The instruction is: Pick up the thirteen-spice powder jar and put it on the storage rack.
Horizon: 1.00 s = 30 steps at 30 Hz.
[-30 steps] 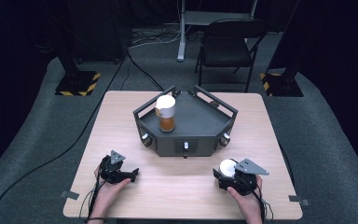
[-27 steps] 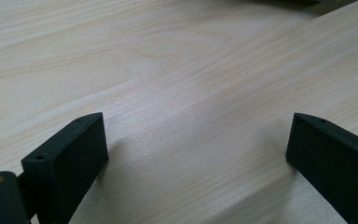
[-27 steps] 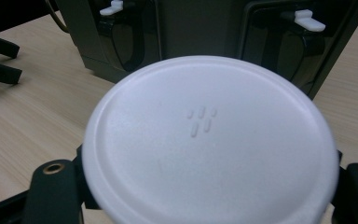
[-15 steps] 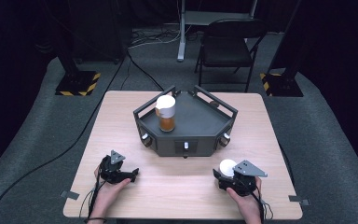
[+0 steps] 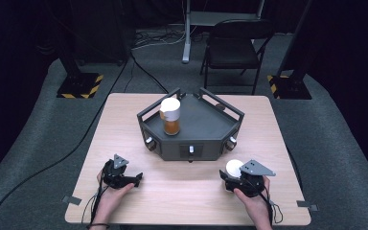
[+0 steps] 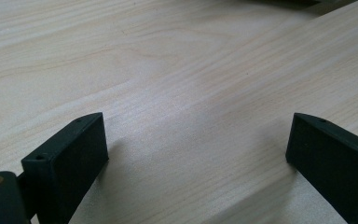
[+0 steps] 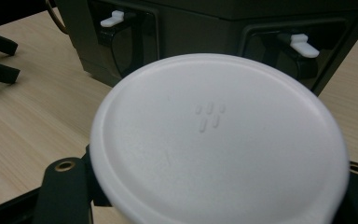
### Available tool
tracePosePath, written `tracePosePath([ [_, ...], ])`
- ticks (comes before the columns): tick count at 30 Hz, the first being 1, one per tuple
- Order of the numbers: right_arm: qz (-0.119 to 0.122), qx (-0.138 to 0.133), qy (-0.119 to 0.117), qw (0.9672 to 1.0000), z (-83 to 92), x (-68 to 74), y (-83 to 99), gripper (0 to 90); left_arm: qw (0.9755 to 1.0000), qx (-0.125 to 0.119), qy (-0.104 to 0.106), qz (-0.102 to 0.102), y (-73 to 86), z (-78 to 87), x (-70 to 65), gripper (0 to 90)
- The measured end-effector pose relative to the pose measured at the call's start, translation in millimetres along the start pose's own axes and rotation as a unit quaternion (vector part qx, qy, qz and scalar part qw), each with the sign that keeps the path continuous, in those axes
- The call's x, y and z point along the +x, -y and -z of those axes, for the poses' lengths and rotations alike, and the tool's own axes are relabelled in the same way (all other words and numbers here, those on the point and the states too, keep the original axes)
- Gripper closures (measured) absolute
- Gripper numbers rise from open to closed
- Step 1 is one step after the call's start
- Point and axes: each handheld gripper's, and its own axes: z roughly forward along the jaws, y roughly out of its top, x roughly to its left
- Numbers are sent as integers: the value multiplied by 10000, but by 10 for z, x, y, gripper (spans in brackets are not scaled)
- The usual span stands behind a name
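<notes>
Two tools rested low on the bench (image 5: 124, 124), one in each of the person's hands. The right tool (image 5: 234, 178) had just been closing and was now clamped on a white lid (image 7: 219, 140), its jaws pinching the lid's rim from either side; the lid sat near the bench's front edge, just before the dark tray (image 5: 206, 136). The left tool (image 6: 196, 154) lay well apart from it, jaws spread wide over bare wood with nothing between them.

On the tray stood a jar (image 5: 171, 116) of amber contents, upright at the left rear, a white cap already on top. Judging by this, the step in hand was the pick-up of the lid, with the grip made and the lift not yet begun. Next would likely come a level lift off the bench, keeping the pinch firm so the smooth, shallow lid did not slip.
</notes>
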Motion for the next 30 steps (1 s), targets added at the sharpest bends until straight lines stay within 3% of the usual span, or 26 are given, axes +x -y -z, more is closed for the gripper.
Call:
tracePosePath([
  [30, 51, 4, 236, 9997, 77, -266, -543, 297, 10000, 0, 1, 0, 0, 0, 0, 49],
])
